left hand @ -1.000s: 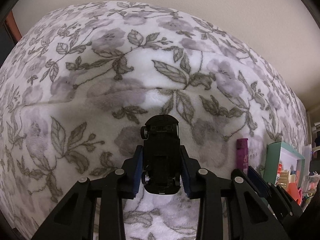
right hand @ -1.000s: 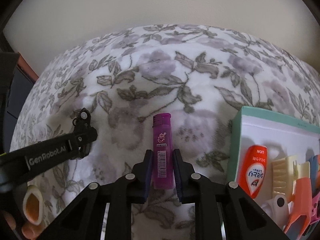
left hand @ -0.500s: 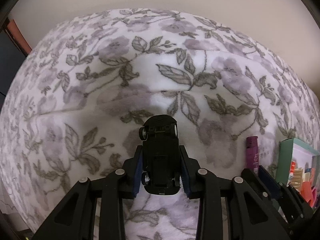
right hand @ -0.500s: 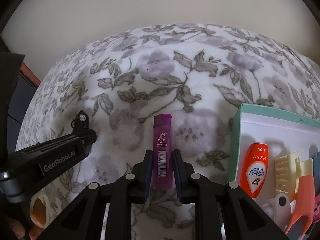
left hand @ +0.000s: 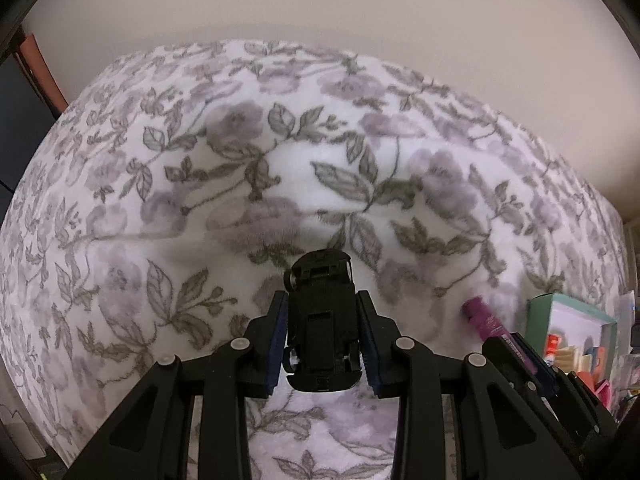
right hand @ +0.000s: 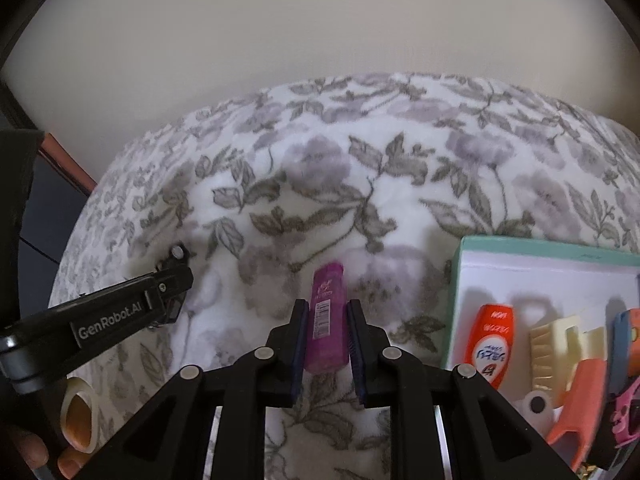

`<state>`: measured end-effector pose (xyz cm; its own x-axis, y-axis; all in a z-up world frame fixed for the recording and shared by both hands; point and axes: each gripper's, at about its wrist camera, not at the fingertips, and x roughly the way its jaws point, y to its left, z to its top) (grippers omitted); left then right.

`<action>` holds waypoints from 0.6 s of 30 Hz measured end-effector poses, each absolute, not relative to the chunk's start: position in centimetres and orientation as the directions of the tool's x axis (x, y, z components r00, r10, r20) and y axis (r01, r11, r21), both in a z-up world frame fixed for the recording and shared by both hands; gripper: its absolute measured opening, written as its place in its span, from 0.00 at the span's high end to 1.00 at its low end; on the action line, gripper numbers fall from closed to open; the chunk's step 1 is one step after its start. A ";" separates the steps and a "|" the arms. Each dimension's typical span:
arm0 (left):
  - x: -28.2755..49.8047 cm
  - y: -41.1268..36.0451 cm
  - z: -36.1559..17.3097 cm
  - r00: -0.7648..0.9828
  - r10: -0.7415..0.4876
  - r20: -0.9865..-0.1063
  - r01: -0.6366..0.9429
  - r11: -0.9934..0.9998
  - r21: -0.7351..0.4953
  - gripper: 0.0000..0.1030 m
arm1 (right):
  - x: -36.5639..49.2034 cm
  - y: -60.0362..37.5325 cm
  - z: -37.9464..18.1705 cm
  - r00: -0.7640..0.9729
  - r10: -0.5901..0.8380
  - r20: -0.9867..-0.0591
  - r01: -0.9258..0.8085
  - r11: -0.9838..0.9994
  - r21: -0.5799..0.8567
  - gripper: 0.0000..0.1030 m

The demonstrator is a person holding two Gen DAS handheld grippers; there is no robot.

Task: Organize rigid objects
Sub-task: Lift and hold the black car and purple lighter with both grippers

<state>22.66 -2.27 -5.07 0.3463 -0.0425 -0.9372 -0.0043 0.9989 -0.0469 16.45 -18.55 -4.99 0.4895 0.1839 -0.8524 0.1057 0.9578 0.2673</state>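
My left gripper (left hand: 322,340) is shut on a black toy car (left hand: 321,320), held underside up above the floral blanket (left hand: 200,200). My right gripper (right hand: 326,340) is shut on a purple lighter (right hand: 326,320) that points away from me above the blanket (right hand: 360,184). The lighter also shows at the right of the left wrist view (left hand: 486,322). The left gripper's arm (right hand: 112,316) reaches in from the left of the right wrist view. A teal-rimmed white box (right hand: 520,246) sits to the right of the lighter.
The box holds an orange tube (right hand: 492,344), a cream comb (right hand: 552,344), a coral clip (right hand: 576,404) and other small items. A roll of tape (right hand: 78,416) lies at the lower left. A beige wall (right hand: 320,32) stands behind the blanket.
Both grippers have pulled back and lifted, so more wall shows above the blanket. Each still holds its object. The lighter now appears tilted in the left wrist view.
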 end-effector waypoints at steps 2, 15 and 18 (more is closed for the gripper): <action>22.6 -2.4 -4.5 0.362 -0.042 -0.931 0.001 0.999 -0.044 0.66 | 16.4 -18.7 -4.6 0.497 0.187 -0.848 0.105 0.956 0.273 0.84; 22.6 -3.1 -4.2 0.364 -0.036 -0.931 0.018 0.999 -0.031 0.66 | 16.7 -19.1 -6.3 0.434 0.164 -0.886 0.115 0.965 0.235 0.83; 22.6 -3.1 -4.6 0.353 -0.037 -0.935 0.017 0.999 -0.033 0.66 | 16.8 -18.8 -6.7 0.423 0.157 -0.892 0.106 0.970 0.220 0.83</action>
